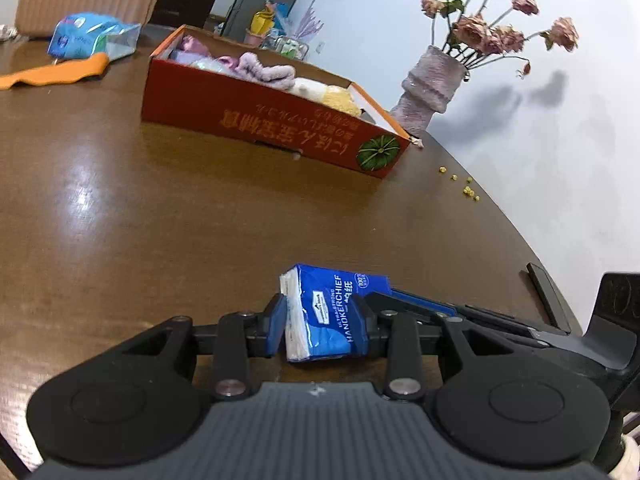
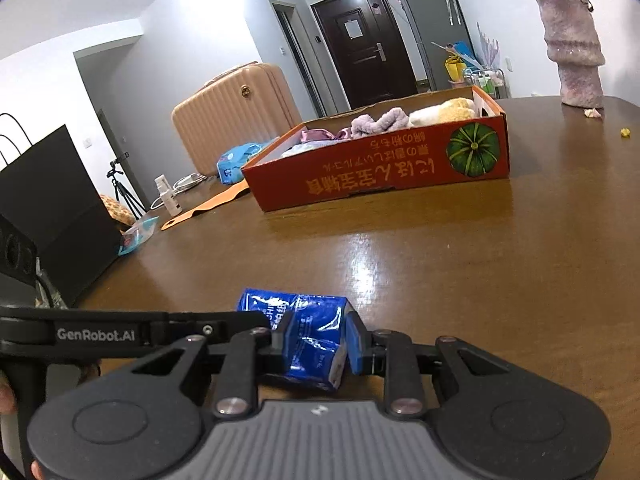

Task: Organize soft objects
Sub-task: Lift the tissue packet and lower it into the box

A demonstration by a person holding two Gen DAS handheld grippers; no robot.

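A blue handkerchief tissue pack is clamped between the blue pads of my left gripper, low over the brown table. My right gripper is shut on the same blue pack from the other side; its arm reaches in at the right of the left wrist view. An orange cardboard box with a pumpkin picture stands farther back on the table and holds several soft items: a purple towel, pale yellow plush and pink cloths. It also shows in the right wrist view.
A pink vase of dried roses stands by the wall behind the box. An orange strip and a blue plastic pack lie at the far left. A black bag, a white bottle and a beige suitcase are to the left.
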